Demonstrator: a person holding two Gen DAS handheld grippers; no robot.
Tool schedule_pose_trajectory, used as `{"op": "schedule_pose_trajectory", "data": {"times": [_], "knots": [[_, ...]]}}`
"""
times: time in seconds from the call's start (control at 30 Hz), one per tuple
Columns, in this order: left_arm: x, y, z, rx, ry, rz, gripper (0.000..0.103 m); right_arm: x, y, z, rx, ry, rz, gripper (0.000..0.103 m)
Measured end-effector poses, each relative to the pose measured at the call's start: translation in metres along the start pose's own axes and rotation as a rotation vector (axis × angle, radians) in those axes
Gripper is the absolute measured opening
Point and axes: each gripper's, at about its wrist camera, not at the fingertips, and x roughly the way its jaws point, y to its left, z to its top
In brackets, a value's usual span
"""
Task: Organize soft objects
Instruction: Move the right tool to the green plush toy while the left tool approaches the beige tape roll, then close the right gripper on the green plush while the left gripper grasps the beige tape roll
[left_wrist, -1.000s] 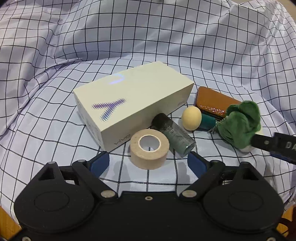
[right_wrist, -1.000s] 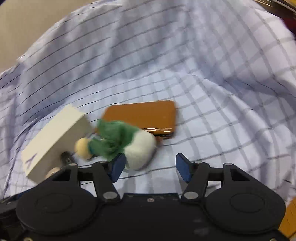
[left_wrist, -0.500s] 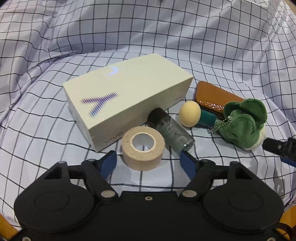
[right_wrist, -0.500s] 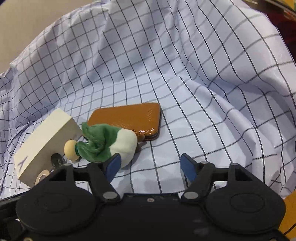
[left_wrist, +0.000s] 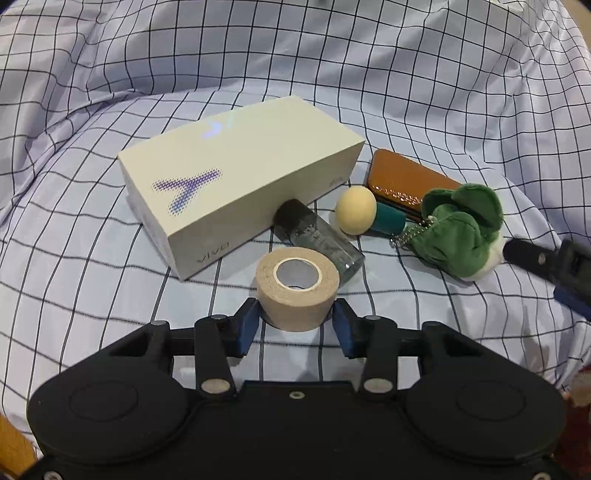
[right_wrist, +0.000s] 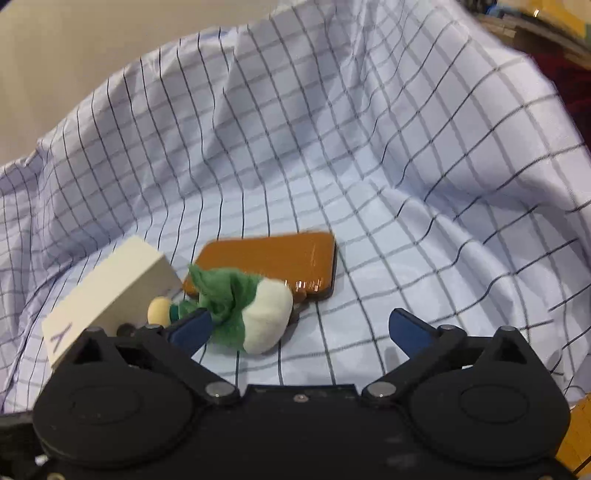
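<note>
Left gripper (left_wrist: 294, 325) has just been closing and its blue pads (left_wrist: 246, 325) now sit against both sides of the tape roll (left_wrist: 297, 287), so it grips the roll low on its wall. The roll lies flat, hole up, on the checked cloth (left_wrist: 110, 258), toward the near edge, just in front of the glass bottle (left_wrist: 319, 242) and near the front corner of the white box (left_wrist: 236, 177).

Right gripper (right_wrist: 299, 326) has just been opening; jaws stand wide with nothing pressed between them. The green-and-white plush (right_wrist: 251, 314) lies just ahead, its left pad (right_wrist: 192, 326) alongside the green leaves, the other pad well clear on bare cloth. The plush rests against the brown case (right_wrist: 269, 262), with the egg-shaped sponge (right_wrist: 159, 310) beside it.

How to do the step well, as I judge it:
- Lift the tape roll straight up before moving sideways; the bottle is touching or nearly so (can't tell which) and would roll if dragged.
- Keep the squeeze light, the roll is soft and may go oval.
- The cloth is loose and wrinkled, so don't pinch it under the pads.
- For the plush, centre the right jaws over the white body, not the floppy leaves, and mind its bead chain (left_wrist: 412, 230) lying toward the sponge.
</note>
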Motion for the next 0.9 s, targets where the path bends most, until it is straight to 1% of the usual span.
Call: {"op": "schedule_pose_trajectory", "data": {"times": [0.07,0.2,0.27,0.33,0.4,0.6,0.7,0.73,0.77,0.8,0.83,0.9], "knots": [[0.000,0.000,-0.001,0.006,0.002,0.002,0.044,0.001,0.005,0.001,-0.019,-0.007,-0.005,0.103],[0.005,-0.002,0.002,0.007,-0.001,0.017,0.045,0.014,0.012,0.008,-0.023,0.047,0.057,0.103],[0.005,-0.002,0.003,0.006,-0.002,0.019,0.046,0.018,0.015,0.011,-0.014,0.057,0.076,0.102],[0.006,-0.001,0.003,0.006,-0.006,0.025,0.051,0.024,0.019,0.014,-0.011,0.061,0.087,0.102],[0.006,-0.001,0.004,0.005,-0.014,0.040,0.059,0.030,0.021,0.017,-0.005,0.076,0.098,0.102],[0.012,0.000,0.009,0.008,-0.021,0.043,0.065,0.054,0.024,0.022,0.035,0.142,0.118,0.099],[0.018,-0.001,0.011,0.011,-0.017,0.041,0.065,0.064,0.023,0.021,0.049,0.184,0.120,0.095],[0.019,-0.002,0.011,0.010,-0.017,0.037,0.065,0.067,0.022,0.021,0.052,0.192,0.127,0.091],[0.020,-0.003,0.011,0.011,-0.017,0.032,0.063,0.067,0.023,0.020,0.052,0.198,0.134,0.083],[0.021,-0.004,0.011,0.014,-0.020,0.028,0.056,0.068,0.023,0.019,0.049,0.203,0.144,0.079],[0.021,-0.005,0.011,0.022,-0.021,0.020,0.054,0.068,0.023,0.019,0.047,0.206,0.156,0.073],[0.019,-0.007,0.009,0.033,-0.026,0.015,0.049,0.067,0.024,0.019,0.045,0.204,0.157,0.070]]}}
